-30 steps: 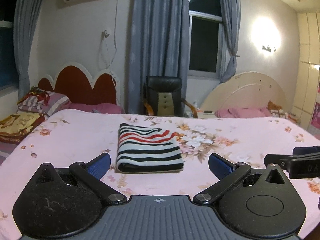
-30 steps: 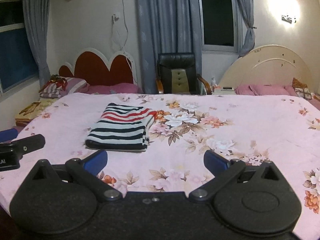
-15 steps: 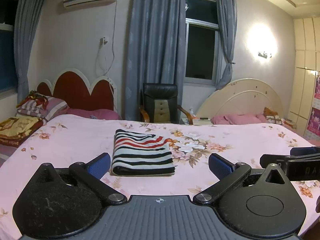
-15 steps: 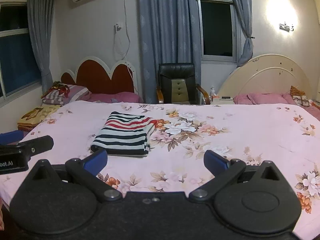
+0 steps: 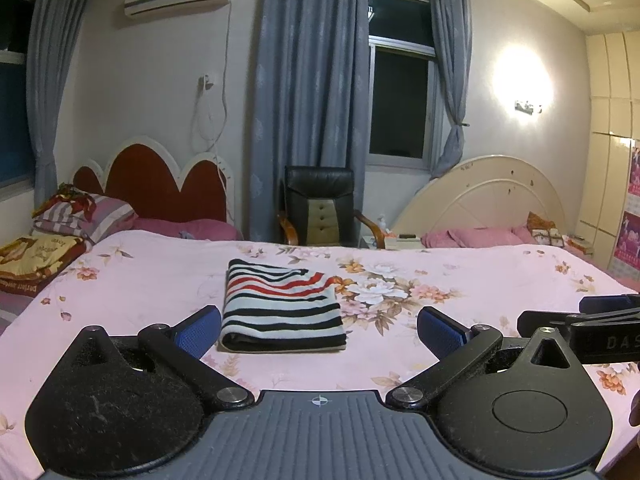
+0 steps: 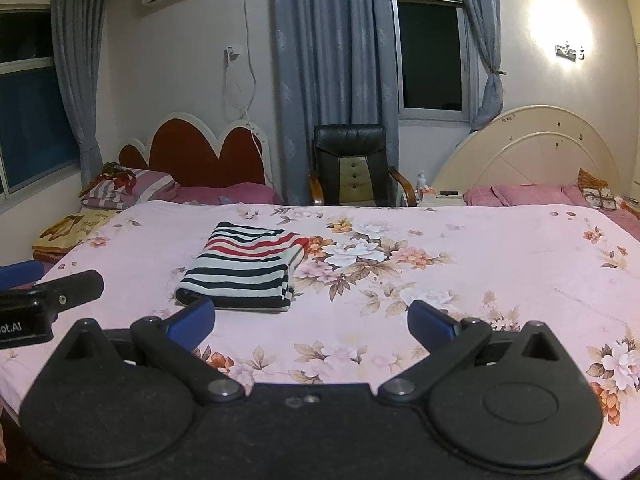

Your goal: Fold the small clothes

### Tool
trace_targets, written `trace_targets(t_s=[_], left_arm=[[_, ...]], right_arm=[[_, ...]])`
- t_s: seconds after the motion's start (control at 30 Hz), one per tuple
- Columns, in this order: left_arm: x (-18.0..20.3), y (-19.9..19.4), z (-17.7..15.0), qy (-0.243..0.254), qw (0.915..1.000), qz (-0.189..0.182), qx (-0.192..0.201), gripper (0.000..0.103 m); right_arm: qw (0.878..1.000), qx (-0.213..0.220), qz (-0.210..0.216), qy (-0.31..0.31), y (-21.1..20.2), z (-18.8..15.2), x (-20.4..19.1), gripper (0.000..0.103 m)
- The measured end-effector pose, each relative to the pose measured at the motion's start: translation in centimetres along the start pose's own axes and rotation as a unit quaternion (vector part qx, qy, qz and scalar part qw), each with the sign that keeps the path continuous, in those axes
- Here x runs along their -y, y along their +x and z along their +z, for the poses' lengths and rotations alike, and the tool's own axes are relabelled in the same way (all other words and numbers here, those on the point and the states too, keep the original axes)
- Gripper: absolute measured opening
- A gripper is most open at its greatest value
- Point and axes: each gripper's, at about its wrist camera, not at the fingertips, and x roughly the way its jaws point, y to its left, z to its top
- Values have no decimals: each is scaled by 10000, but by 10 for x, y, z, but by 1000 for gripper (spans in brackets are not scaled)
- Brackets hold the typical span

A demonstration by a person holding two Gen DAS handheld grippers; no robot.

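Note:
A folded striped garment point(image 5: 280, 306), black, white and red, lies flat on the pink floral bedspread point(image 5: 460, 280). It also shows in the right wrist view point(image 6: 246, 266), left of centre. My left gripper point(image 5: 319, 330) is open and empty, held back from the garment's near edge. My right gripper point(image 6: 311, 322) is open and empty, near the garment's right front corner and apart from it. Each gripper's side shows at the edge of the other's view.
A black chair point(image 5: 320, 208) stands beyond the bed's far edge. A red headboard point(image 5: 160, 188) with pillows point(image 5: 84, 216) is at far left, a cream headboard point(image 5: 492, 200) at far right. A folded blanket point(image 5: 36, 256) lies at the left.
Both grippers have drawn back and tilted upward from the garment, so it sits lower and farther in both views. The garment stays folded and has not moved.

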Motion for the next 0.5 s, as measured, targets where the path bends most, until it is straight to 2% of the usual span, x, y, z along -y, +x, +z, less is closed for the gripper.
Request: trace_targets(t_s=[0.5], left_arm=[[-8, 1, 0, -38, 10000, 45, -7, 103]], right_arm=[[10000, -31, 31, -61, 3, -2, -5, 102]])
